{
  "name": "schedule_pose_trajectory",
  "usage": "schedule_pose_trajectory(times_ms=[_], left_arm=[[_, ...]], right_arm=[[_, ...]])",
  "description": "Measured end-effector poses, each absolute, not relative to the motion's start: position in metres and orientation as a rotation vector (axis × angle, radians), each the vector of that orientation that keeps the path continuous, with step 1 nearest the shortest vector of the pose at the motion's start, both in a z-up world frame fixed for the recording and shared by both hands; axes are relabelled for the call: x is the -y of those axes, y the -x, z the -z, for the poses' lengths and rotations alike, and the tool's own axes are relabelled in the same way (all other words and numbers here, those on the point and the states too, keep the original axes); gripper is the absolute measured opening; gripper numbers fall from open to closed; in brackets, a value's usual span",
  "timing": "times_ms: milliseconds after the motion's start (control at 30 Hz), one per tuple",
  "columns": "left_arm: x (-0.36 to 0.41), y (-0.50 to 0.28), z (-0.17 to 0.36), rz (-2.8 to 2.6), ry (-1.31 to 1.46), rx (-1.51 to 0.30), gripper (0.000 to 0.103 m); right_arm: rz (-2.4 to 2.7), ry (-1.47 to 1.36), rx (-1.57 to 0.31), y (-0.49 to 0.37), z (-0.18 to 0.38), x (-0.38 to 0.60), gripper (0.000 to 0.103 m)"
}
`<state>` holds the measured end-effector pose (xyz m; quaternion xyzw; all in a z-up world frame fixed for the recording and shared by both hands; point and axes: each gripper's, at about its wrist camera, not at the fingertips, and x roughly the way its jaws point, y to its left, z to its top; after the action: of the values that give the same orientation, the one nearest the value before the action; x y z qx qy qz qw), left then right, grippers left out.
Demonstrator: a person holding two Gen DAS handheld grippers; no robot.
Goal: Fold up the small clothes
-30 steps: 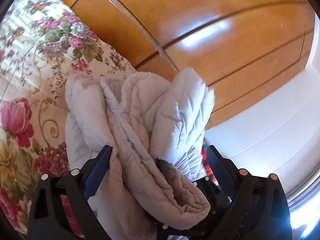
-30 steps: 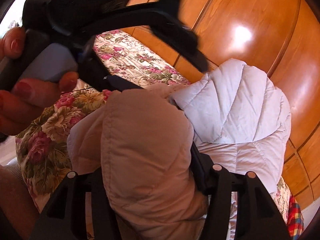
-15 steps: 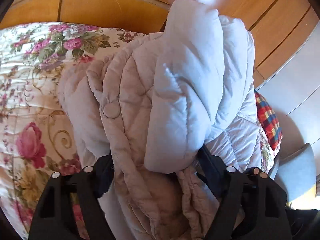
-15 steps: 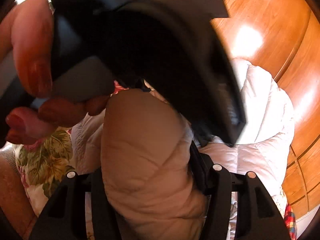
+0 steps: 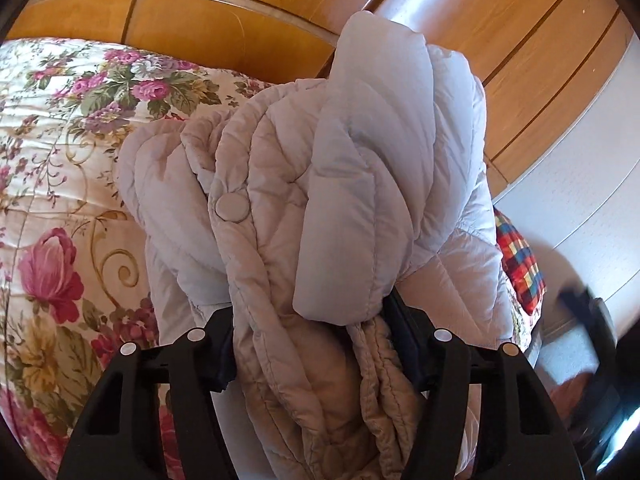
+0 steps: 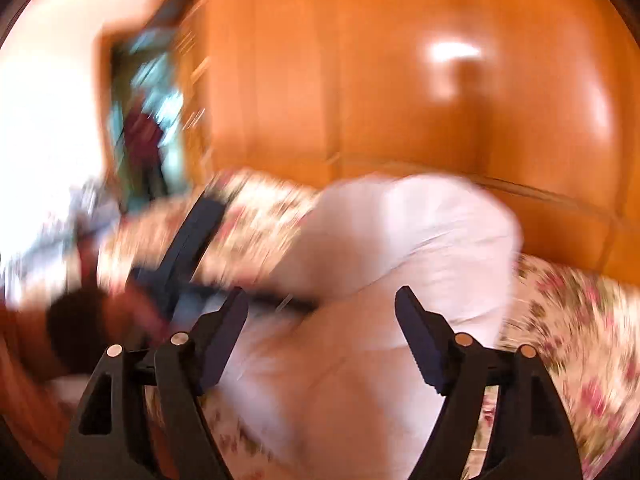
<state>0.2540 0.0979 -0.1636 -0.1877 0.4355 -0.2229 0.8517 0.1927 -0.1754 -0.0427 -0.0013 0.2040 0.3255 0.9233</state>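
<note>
A small pale quilted puffer jacket (image 5: pixel 320 208) with a round snap button is bunched up over the floral bedspread (image 5: pixel 52 152). My left gripper (image 5: pixel 312 344) is shut on a thick fold of it; its fingertips are hidden in the fabric. In the blurred right wrist view the jacket (image 6: pixel 400 248) lies on the bedspread (image 6: pixel 580 320), and my right gripper (image 6: pixel 322 316) is open and empty just before it. The left gripper's black frame (image 6: pixel 188 248) shows at the jacket's left side.
Glossy wooden wardrobe panels (image 5: pixel 248 12) stand behind the bed and fill the right wrist view (image 6: pixel 400 100). A colourful checked cloth (image 5: pixel 520 256) lies at the bed's right edge beside a white wall (image 5: pixel 580 200). The right wrist view is heavily motion-blurred.
My right gripper has let go of the jacket fold, opened and pulled back fast. My left gripper keeps its hold and has lowered the jacket toward the bed.
</note>
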Motion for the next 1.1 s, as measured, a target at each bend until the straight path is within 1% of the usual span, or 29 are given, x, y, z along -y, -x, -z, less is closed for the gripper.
schedule_pose_trajectory(times_ms=[33, 67, 100, 167, 233, 300, 400, 433, 467, 500, 600, 800, 933, 1000, 1067, 1100], left_arm=[[-0.099, -0.253, 0.165, 0.469, 0.405, -0.91, 0.061], [-0.1, -0.252, 0.165, 0.468, 0.415, -0.905, 0.06], [-0.101, -0.25, 0.166, 0.466, 0.426, -0.899, 0.06], [-0.102, -0.248, 0.167, 0.463, 0.432, -0.887, 0.059], [-0.104, -0.245, 0.167, 0.461, 0.437, -0.874, 0.058], [-0.107, -0.243, 0.168, 0.459, 0.448, -0.865, 0.058], [-0.112, -0.241, 0.17, 0.466, 0.473, -0.844, 0.057], [-0.113, -0.24, 0.171, 0.465, 0.479, -0.841, 0.057], [-0.115, -0.24, 0.172, 0.461, 0.487, -0.84, 0.056], [-0.117, -0.239, 0.174, 0.457, 0.499, -0.838, 0.056], [-0.127, -0.235, 0.181, 0.451, 0.546, -0.834, 0.055], [-0.137, -0.231, 0.19, 0.452, 0.591, -0.823, 0.055], [-0.137, -0.228, 0.188, 0.433, 0.594, -0.808, 0.062], [-0.139, -0.226, 0.183, 0.423, 0.631, -0.796, 0.073], [-0.142, -0.225, 0.179, 0.431, 0.7, -0.778, 0.081], [-0.143, -0.227, 0.179, 0.425, 0.711, -0.78, 0.082]], right_arm=[[-0.616, -0.056, -0.423, -0.206, 0.037, 0.187, 0.076], [-0.57, -0.074, -0.432, -0.216, 0.035, 0.192, 0.072], [-0.481, -0.074, -0.46, -0.228, 0.032, 0.199, 0.06], [-0.381, -0.072, -0.514, -0.251, 0.033, 0.202, 0.049], [-0.327, -0.105, -0.564, -0.28, 0.034, 0.202, 0.047], [-0.314, -0.054, -0.601, -0.291, 0.039, 0.184, 0.045], [-0.304, 0.097, -0.628, -0.295, 0.06, 0.147, 0.045], [-0.303, 0.146, -0.622, -0.294, 0.066, 0.133, 0.046], [-0.307, 0.175, -0.618, -0.289, 0.085, 0.113, 0.046], [-0.312, 0.213, -0.614, -0.292, 0.088, 0.105, 0.046], [-0.327, 0.268, -0.621, -0.297, 0.092, 0.088, 0.046], [-0.303, 0.413, -0.613, -0.299, 0.123, 0.069, 0.046], [-0.298, 0.402, -0.594, -0.297, 0.138, 0.072, 0.046], [-0.3, 0.401, -0.581, -0.295, 0.137, 0.073, 0.046], [-0.297, 0.403, -0.572, -0.294, 0.137, 0.072, 0.046], [-0.298, 0.396, -0.568, -0.293, 0.136, 0.073, 0.046]])
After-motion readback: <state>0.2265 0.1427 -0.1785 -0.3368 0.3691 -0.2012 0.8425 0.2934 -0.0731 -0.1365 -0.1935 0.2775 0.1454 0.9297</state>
